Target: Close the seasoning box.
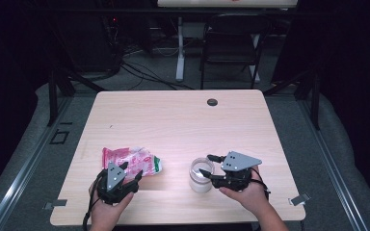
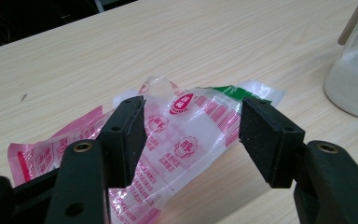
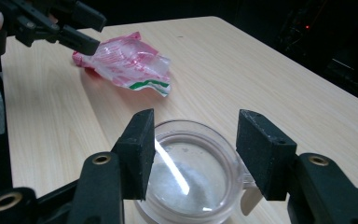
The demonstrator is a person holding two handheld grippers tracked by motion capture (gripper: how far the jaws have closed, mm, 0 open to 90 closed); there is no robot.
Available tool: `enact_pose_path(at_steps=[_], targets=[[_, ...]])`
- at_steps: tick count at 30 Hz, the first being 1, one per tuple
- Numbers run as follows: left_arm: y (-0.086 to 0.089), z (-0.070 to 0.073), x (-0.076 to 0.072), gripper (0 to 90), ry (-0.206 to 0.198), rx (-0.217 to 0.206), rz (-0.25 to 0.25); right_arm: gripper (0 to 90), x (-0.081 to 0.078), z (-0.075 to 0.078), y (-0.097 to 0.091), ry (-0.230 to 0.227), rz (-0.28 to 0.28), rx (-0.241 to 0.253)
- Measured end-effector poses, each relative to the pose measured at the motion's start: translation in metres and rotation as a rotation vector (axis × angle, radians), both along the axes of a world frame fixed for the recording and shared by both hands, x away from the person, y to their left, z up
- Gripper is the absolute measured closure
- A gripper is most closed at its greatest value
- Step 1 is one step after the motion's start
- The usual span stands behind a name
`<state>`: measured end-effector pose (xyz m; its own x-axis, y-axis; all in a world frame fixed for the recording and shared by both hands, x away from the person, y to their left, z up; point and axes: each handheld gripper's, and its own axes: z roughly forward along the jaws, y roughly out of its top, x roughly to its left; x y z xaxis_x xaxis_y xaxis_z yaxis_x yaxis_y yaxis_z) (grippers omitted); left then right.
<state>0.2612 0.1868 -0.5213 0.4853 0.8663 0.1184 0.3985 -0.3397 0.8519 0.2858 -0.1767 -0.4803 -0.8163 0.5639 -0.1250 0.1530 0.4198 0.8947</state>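
Your left gripper (image 2: 192,135) has its jaws spread wide, one on each side of the crumpled pink-and-clear plastic packet (image 2: 177,144). The left pad (image 2: 127,135) sits right against the wrapper's raised fold; the right pad stands just clear of it, so nothing is clamped. In the high view that left gripper (image 1: 127,174) sits at the packet's (image 1: 132,161) near edge, with your hand close to the near-left part of the table (image 1: 173,120).

Your right gripper (image 3: 193,149) also has its jaws well apart. They sit above the rim of the clear plastic cup (image 3: 191,186), which has white powder in the bottom and a small handle on its side. I cannot tell whether either pad touches the rim. From above, the right gripper (image 1: 207,164) comes at the cup (image 1: 201,175) from the cup's right.

The cup and packet stand near each other with a strip of bare wood between them. Both lie toward the near edge. The far half of the table is open wood up to a small dark grommet (image 1: 212,102) near the far edge.
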Motion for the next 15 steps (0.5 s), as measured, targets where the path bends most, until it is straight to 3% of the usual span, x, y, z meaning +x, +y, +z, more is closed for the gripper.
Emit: enact_pose_path(at_steps=[7, 15], targets=[[0.001, 0.0, 0.001, 41.1, 0.004, -0.002, 0.005, 47.0, 0.008, 0.002, -0.019, 0.01, -0.075, 0.038], [0.002, -0.001, 0.002, 41.1, 0.005, -0.003, 0.009, 47.0, 0.021, -0.007, -0.044, 0.047, -0.207, 0.065]])
